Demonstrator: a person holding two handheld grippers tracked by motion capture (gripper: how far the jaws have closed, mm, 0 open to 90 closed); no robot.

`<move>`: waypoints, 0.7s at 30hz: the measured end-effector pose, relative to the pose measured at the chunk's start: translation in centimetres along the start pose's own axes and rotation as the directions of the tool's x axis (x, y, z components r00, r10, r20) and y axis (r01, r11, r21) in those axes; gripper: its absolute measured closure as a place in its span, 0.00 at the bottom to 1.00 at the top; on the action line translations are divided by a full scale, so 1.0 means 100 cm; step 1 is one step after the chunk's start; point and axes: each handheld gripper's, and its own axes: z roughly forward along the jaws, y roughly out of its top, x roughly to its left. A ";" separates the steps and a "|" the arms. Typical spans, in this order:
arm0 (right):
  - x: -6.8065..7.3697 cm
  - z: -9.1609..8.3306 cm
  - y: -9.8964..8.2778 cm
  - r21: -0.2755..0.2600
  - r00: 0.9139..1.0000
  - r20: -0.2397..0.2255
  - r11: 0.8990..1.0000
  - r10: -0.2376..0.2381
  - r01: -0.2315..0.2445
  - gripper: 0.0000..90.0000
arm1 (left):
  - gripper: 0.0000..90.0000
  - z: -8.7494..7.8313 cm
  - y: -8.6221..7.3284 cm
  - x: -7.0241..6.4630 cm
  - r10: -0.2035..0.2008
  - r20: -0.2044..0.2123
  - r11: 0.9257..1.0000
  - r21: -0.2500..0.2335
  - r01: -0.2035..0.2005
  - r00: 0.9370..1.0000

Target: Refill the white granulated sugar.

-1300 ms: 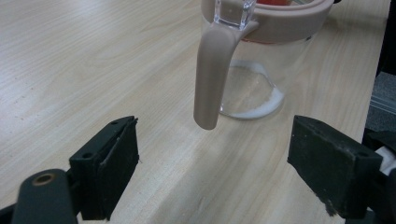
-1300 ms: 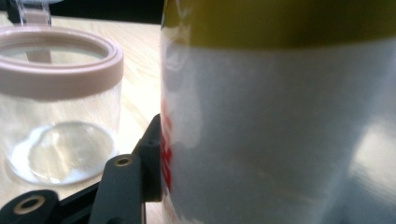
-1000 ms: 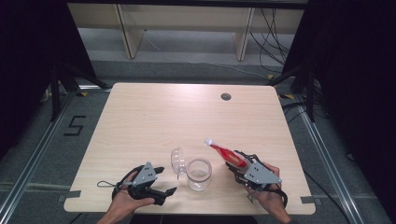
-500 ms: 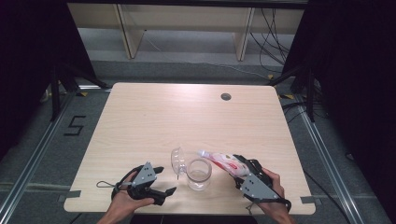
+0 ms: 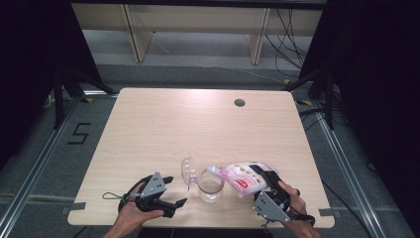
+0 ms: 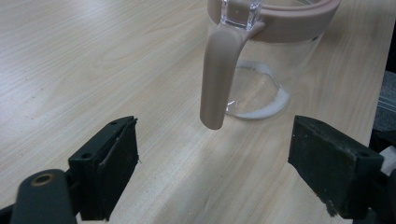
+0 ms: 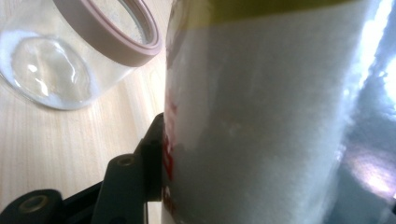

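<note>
Closest to the near edge of the tabletop (image 5: 148, 124), the two grippers sit either side of a glass jar. The left gripper (image 5: 171, 191) rests low toward the near-left corner, held in a hand (image 5: 131, 215), its jaws spread wide with nothing between them. In the left gripper view the two black pads (image 6: 109, 168) stand well apart over bare wood, and the jar's pink clasp arm (image 6: 217, 74) hangs down in front of them, clear of both.

The right gripper (image 5: 257, 178) is toward the near-right corner, gripped by the other hand (image 5: 292, 203). Its jaws pinch a pouch (image 5: 242, 176), white and pink with red print, which lies tilted with its narrow end pointing left over the jar's mouth. In the right gripper view the pouch (image 7: 261, 116) stands very close, one black jaw pressing its side; the far jaw is hidden behind it.

The glass jar (image 5: 211, 186) stands upright between the grippers, just in from the near edge, with a pinkish ring round its rim (image 7: 116, 32). Its clear lid (image 5: 188, 170) stands swung open on the left side. A thin white layer seems to lie in the bottom, though the glare makes that uncertain.

Far off, near the far-right corner, is a small round dark hole (image 5: 239, 102).
</note>
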 end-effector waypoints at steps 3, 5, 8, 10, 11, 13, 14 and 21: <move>-0.001 -0.001 0.001 0.001 1.000 0.005 1.000 -0.009 0.009 0.56 | 0.17 0.000 -0.001 -0.001 -0.022 -0.008 1.000 -0.004 0.022 1.000; -0.001 0.001 0.001 -0.007 0.998 0.011 0.998 -0.057 0.057 0.56 | 0.17 0.000 -0.001 -0.001 -0.027 -0.011 1.000 -0.009 0.027 1.000; 0.000 0.000 0.001 0.003 0.996 0.010 0.996 -0.087 0.087 0.56 | 0.17 0.000 -0.001 -0.001 -0.022 -0.014 1.000 -0.003 0.022 1.000; -0.002 0.001 0.002 -0.006 0.991 0.014 0.991 -0.132 0.132 0.56 | 0.17 0.001 -0.001 -0.001 -0.018 -0.010 1.000 0.000 0.018 1.000; -0.002 0.000 0.004 0.017 0.983 0.005 0.983 -0.183 0.183 0.56 | 0.17 0.002 -0.002 -0.001 -0.026 -0.003 1.000 -0.008 0.026 1.000; 0.004 -0.002 0.003 0.035 0.993 0.009 0.993 -0.114 0.114 0.56 | 0.17 0.002 -0.002 -0.001 -0.019 -0.006 1.000 0.002 0.019 1.000; 0.003 0.000 0.004 0.030 0.985 0.025 0.985 -0.170 0.170 0.56 | 0.17 0.002 -0.002 -0.001 -0.020 -0.006 1.000 0.001 0.020 1.000; -0.003 0.000 0.008 0.037 0.946 0.041 0.947 -0.320 0.319 0.56 | 0.17 0.002 -0.002 0.000 -0.025 -0.003 1.000 0.003 0.025 1.000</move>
